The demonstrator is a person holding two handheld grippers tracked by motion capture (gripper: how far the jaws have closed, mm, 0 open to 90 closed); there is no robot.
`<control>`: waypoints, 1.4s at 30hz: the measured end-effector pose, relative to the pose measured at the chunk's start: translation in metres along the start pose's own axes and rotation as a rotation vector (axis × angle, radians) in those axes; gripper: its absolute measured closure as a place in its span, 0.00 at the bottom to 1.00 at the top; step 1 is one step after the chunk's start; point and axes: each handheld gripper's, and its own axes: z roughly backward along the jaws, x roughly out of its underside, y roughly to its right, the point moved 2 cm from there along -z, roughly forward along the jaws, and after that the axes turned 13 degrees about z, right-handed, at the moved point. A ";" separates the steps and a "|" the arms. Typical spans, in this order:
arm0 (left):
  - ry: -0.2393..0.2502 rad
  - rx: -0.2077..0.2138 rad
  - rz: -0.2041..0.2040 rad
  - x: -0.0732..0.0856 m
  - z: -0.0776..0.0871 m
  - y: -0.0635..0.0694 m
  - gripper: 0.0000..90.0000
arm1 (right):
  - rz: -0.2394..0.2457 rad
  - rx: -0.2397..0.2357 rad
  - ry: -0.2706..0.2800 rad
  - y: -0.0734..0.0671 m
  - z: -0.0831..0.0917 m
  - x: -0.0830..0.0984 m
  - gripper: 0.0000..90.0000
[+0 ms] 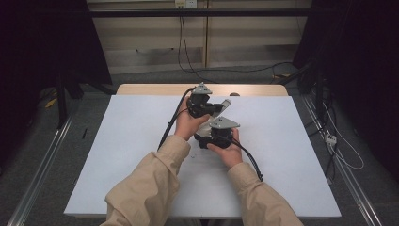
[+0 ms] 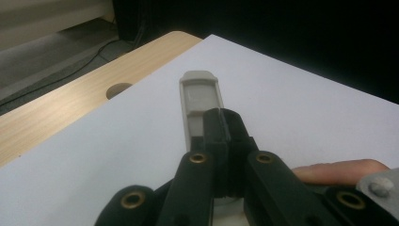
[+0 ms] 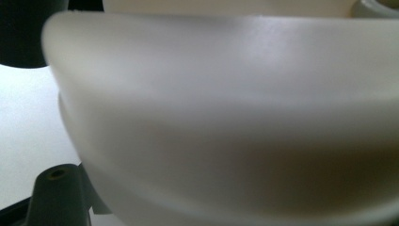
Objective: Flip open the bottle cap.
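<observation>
Nearest the person, the right gripper [image 1: 214,136] clamped a white container [image 3: 235,117] above the mat [image 1: 117,155]. Just beyond, the left gripper [image 1: 207,107] pinched its grey lid tab [image 2: 200,99]. Opening seemed underway; next, a steady pull apart.

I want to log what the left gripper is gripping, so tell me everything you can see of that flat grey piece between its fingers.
The flat grey piece is a narrow, pale grey strip, plastic by its look, with a rounded far end and a lighter recessed panel along its middle. It sticks out past the left gripper, whose black fingers are shut on its near end, above the white table cover. In the high view it points up and right. Its near end is hidden.
</observation>
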 end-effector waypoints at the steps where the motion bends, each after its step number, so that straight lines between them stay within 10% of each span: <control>1: -0.001 0.000 0.001 0.000 0.000 0.000 1.00 | 0.000 -0.002 0.000 0.000 0.000 0.000 0.21; 15: 0.017 0.028 0.032 0.001 0.008 0.000 0.93 | -0.076 -0.012 -0.016 0.003 0.002 0.003 0.14; 42: 0.005 0.023 0.069 0.017 0.045 0.002 0.36 | -0.075 -0.039 -0.051 0.003 0.027 0.010 0.11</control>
